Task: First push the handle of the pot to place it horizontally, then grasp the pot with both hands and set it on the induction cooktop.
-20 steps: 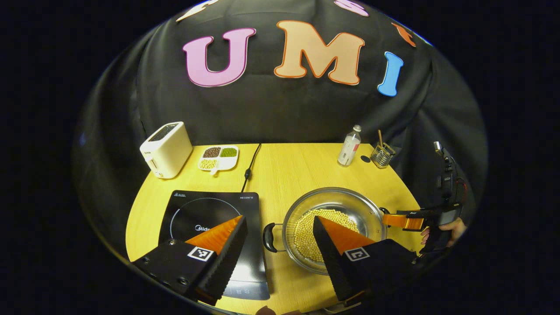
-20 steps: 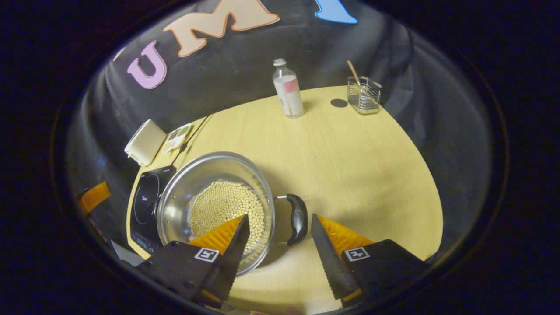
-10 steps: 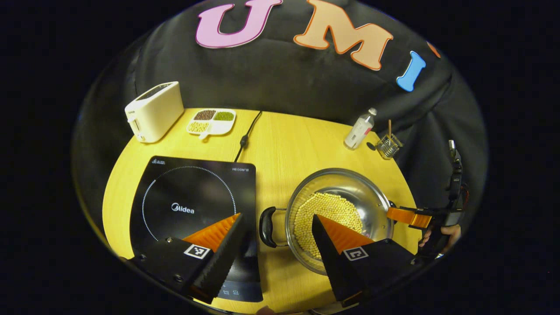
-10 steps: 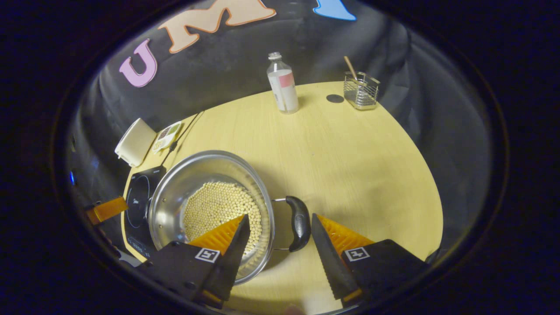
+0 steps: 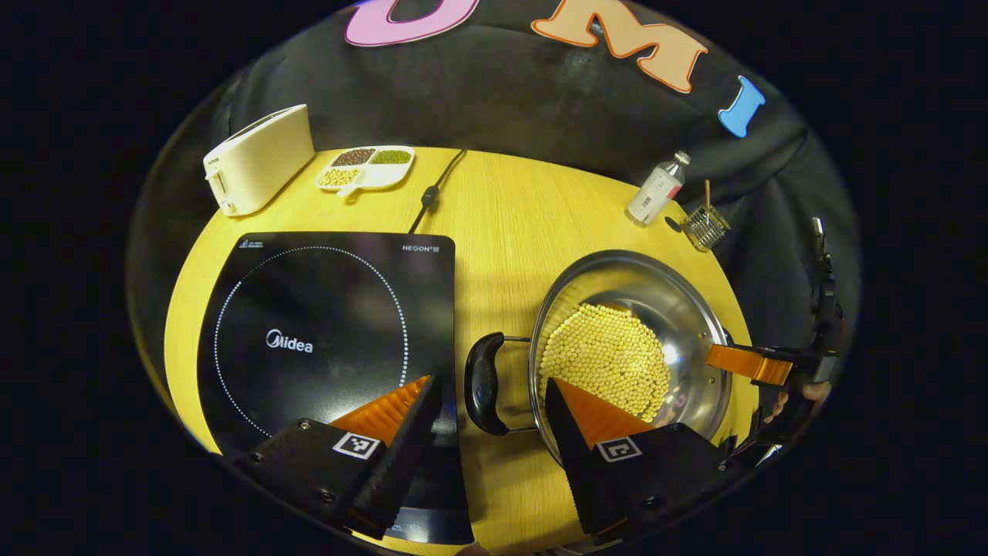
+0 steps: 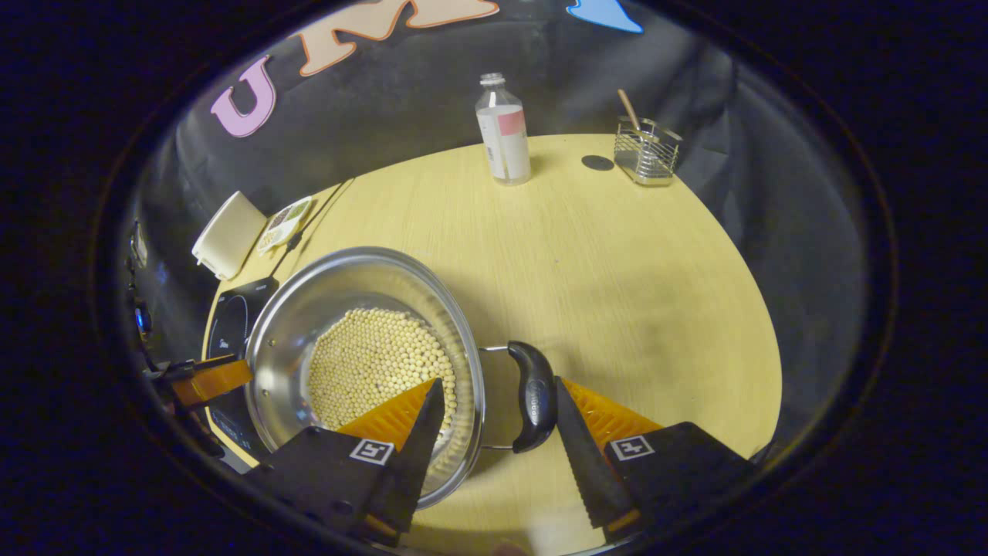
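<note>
A steel pot (image 5: 679, 309) holding yellow beans stands on the wooden table, right of the black induction cooktop (image 5: 309, 309). Its two black handles point left and right. My left gripper (image 5: 491, 382) is open, and the pot's left handle (image 5: 484, 382) lies between its fingers without touching them. In the right gripper view, my right gripper (image 6: 498, 382) is open around the right handle (image 6: 532, 394), which sits close against the right-hand finger. The right gripper (image 5: 745, 363) also appears at the pot's far rim, and the left gripper (image 6: 204, 380) beyond the pot (image 6: 324, 293).
A white toaster (image 5: 258, 158), a divided dish of beans (image 5: 367, 166) and the cooktop's cable (image 5: 432, 193) lie at the table's back left. A bottle (image 6: 503, 131) and a wire holder (image 6: 647, 150) stand at the back right. Bare table (image 6: 617, 270) spreads right of the pot.
Both grippers have come lower and nearer the pot. The left handle now sits between the left fingers, and the right handle has slid further between the right fingers. Both stay open.
</note>
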Motion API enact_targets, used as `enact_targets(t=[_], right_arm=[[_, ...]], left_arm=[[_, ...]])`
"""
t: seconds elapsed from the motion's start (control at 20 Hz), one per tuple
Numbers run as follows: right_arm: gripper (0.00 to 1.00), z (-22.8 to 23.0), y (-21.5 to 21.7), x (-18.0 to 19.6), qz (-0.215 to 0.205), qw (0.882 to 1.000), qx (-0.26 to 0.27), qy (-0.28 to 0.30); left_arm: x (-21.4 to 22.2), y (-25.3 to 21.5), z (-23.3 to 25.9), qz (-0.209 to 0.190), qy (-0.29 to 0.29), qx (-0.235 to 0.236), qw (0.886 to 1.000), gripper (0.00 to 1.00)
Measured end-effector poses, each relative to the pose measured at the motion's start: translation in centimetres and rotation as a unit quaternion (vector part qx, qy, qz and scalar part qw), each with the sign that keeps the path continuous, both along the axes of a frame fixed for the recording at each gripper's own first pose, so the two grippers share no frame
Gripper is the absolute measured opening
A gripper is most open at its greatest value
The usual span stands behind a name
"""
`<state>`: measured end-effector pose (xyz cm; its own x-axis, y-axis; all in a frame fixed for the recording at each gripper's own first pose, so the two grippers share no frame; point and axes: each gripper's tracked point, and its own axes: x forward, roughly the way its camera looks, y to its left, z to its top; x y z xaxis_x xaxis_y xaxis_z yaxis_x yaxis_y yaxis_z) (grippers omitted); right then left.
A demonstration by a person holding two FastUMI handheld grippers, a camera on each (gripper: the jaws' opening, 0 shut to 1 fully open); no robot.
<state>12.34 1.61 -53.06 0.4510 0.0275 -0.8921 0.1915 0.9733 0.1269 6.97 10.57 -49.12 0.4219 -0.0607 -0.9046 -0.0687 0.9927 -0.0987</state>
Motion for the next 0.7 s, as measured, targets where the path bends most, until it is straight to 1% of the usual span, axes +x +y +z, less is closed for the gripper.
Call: enact_targets(t=[0.05, 0.1, 0.15, 0.2, 0.25, 0.35, 0.4, 0.45, 0.5, 0.55, 0.6, 0.65, 0.7], right_arm=[[0.79, -0.2, 0.0, -0.1, 0.001, 1.0, -0.001, 0.002], [0.79, -0.2, 0.0, 0.0, 0.002, 1.0, -0.003, 0.003], [0.79, -0.3, -0.1, 0.0, 0.003, 1.0, -0.007, 0.003], [0.75, -0.5, -0.2, 0.0, 0.005, 1.0, -0.009, 0.004], [0.82, -0.6, -0.1, -0.1, 0.007, 1.0, -0.011, 0.005], [0.81, -1.0, -0.3, -0.3, 0.009, 1.0, -0.017, 0.009], [0.81, -1.0, -0.2, -0.2, 0.008, 1.0, -0.016, 0.008], [0.81, -1.0, -0.3, 0.0, 0.007, 1.0, -0.016, 0.006], [0.81, -1.0, -0.3, 0.2, 0.007, 1.0, -0.014, 0.006], [0.81, -1.0, -0.4, 0.2, 0.005, 1.0, -0.013, 0.006], [0.81, -1.0, -0.5, 0.3, 0.003, 1.0, -0.013, 0.006], [0.81, -1.1, -0.6, 0.4, 0.002, 1.0, -0.012, 0.006], [0.81, -1.2, -0.7, 0.4, 0.001, 1.0, -0.013, 0.006]], left_arm=[[0.1, 0.0, -0.1, -0.001, 0.0, 0.002, 1.0, 0.93], [0.7, -0.1, -0.2, -0.005, -0.009, 0.002, 1.0, 0.87], [0.6, -0.2, -0.3, -0.009, -0.006, 0.002, 1.0, 0.84], [0.6, -0.1, -0.2, -0.013, -0.004, 0.006, 1.0, 0.89], [0.8, -0.2, -0.4, -0.018, -0.006, 0.008, 1.0, 0.81], [0.9, -0.7, -0.6, -0.024, -0.002, 0.011, 1.0, 0.79], [1.0, -1.1, -0.7, -0.029, -0.001, 0.008, 1.0, 0.85], [1.0, -1.6, -0.9, -0.034, 0.0, 0.004, 0.999, 0.85], [0.9, -1.6, -1.4, -0.032, 0.012, 0.01, 0.999, 0.85], [0.7, -1.5, -1.3, -0.033, 0.011, 0.013, 0.999, 0.8], [1.0, -1.4, -1.6, -0.03, 0.008, 0.013, 0.999, 0.85], [1.0, -1.4, -1.8, -0.027, 0.011, 0.013, 0.999, 0.76], [1.2, -1.4, -1.8, -0.027, 0.01, 0.015, 0.999, 0.75]])
